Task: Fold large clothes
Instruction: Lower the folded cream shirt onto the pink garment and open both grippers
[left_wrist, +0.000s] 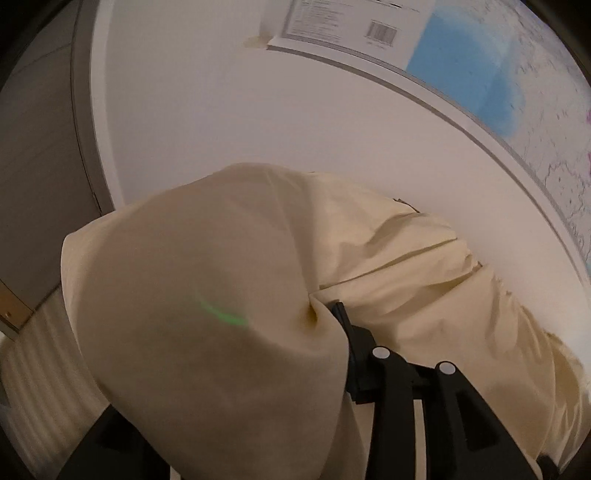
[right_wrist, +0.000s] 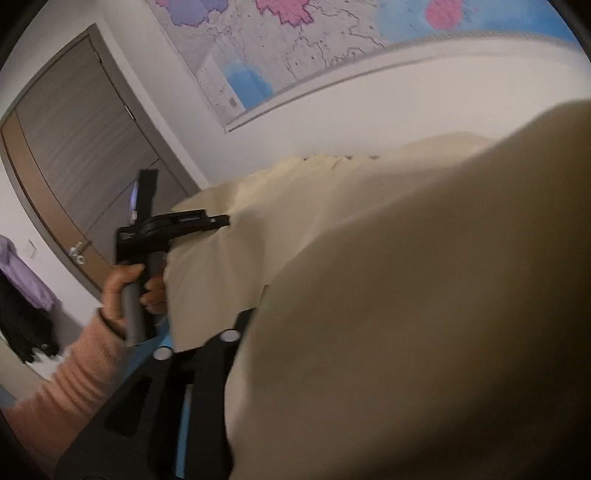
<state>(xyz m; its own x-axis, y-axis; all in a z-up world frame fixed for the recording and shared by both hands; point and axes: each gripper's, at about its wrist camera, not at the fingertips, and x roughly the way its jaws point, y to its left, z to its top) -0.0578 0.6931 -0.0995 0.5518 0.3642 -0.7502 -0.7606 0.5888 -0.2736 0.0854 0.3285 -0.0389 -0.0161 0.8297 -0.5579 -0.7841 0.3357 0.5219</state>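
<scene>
Risk first: cream garment (left_wrist: 207, 280) is draped over both grippers and covers most of both wrist views, so we can't see the surface it's meant to land on. If we let go now the fold could drop crooked or bunch up, and we'd have no way to tell from here

Second risk: cloth snagging. In the left wrist view the fabric puckers into a tight dimple right at the visible finger of the left gripper (left_wrist: 325, 314); if that fold stays hooked on the fingertip when the jaws part, pulling away would drag the layer and undo the fold

Third: both views are motion-blurred, so any release would be mid-swing. We judge that could fling the edge rather than lay it

Tool state:
- Left gripper: only one black finger shows, the other is under the cloth. Fabric gathers at its tip, so it looks pinched there, but we cannot tell if the pads are actually pressing. From the right wrist view we see the left hand (right_wrist: 125, 291), in a pink sleeve (right_wrist: 74, 373), on the handle, jaw tips buried in the cloth
- Right gripper (right_wrist: 255, 314): fingertips fully hidden under the garment (right_wrist: 406, 295). We cannot tell clenched or released, only that cloth lies over it

Garment location: held up in front of the white wall (left_wrist: 258, 118), below the wall map (right_wrist: 314, 48), door (right_wrist: 85, 147) off to the left
</scene>
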